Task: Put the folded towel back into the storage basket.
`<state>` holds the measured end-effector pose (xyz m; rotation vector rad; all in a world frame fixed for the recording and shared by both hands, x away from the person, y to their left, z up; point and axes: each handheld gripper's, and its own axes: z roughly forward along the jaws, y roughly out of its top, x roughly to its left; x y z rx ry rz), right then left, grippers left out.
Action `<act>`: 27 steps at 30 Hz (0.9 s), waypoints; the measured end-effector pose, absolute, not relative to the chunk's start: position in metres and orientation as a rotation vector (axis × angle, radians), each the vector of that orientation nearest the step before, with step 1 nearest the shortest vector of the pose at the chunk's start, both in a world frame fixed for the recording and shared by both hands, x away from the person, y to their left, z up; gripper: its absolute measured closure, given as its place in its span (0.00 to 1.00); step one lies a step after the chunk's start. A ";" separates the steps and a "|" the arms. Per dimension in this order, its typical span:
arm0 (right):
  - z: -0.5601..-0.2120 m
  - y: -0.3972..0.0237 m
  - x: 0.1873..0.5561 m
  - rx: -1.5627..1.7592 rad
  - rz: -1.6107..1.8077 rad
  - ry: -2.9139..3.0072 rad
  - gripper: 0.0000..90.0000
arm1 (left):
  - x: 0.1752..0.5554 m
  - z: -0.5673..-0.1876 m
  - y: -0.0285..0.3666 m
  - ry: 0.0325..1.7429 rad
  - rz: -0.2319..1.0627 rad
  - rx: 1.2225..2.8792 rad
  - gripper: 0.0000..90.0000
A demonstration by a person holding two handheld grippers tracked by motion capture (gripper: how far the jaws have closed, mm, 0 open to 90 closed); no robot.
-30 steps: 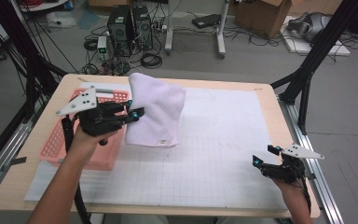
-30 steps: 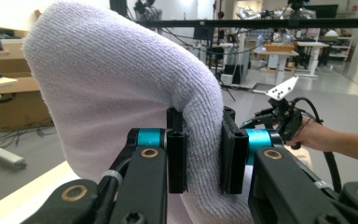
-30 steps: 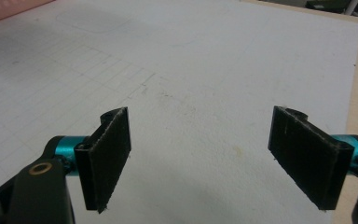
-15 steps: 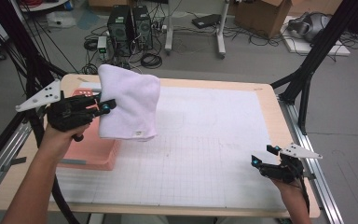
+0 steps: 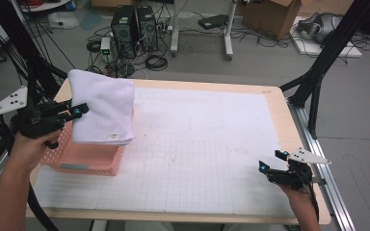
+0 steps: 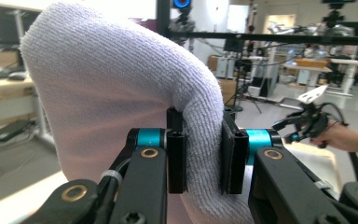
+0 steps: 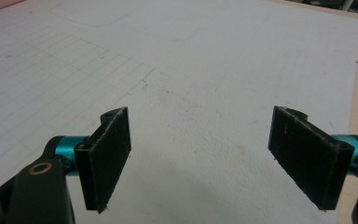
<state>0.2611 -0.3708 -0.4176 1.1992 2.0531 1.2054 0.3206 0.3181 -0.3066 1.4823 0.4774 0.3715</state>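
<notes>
Gripping the towel (image 5: 102, 107) in your left gripper (image 5: 79, 110), you held it hanging over the basket (image 5: 89, 159); your right gripper (image 5: 271, 161) sat open, well apart at the table (image 5: 212, 86) edge.

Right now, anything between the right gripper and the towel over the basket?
Nothing: in the high view only bare gridded mat lies between the right gripper and the towel above the pink basket.
</notes>
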 end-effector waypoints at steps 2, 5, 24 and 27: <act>-0.418 -0.370 0.261 1.200 1.203 2.054 0.22 | 0.324 -0.319 0.326 0.522 0.366 1.490 0.84; -0.418 -0.369 0.261 1.195 1.200 2.058 0.22 | 0.333 -0.338 0.335 0.606 0.337 1.498 0.84; -0.419 -0.364 0.260 1.183 1.186 2.081 0.22 | 0.364 -0.370 0.337 1.120 0.320 1.830 0.76; -0.419 -0.365 0.259 1.190 1.186 2.080 0.22 | 0.368 -0.373 0.334 1.204 0.355 1.870 0.74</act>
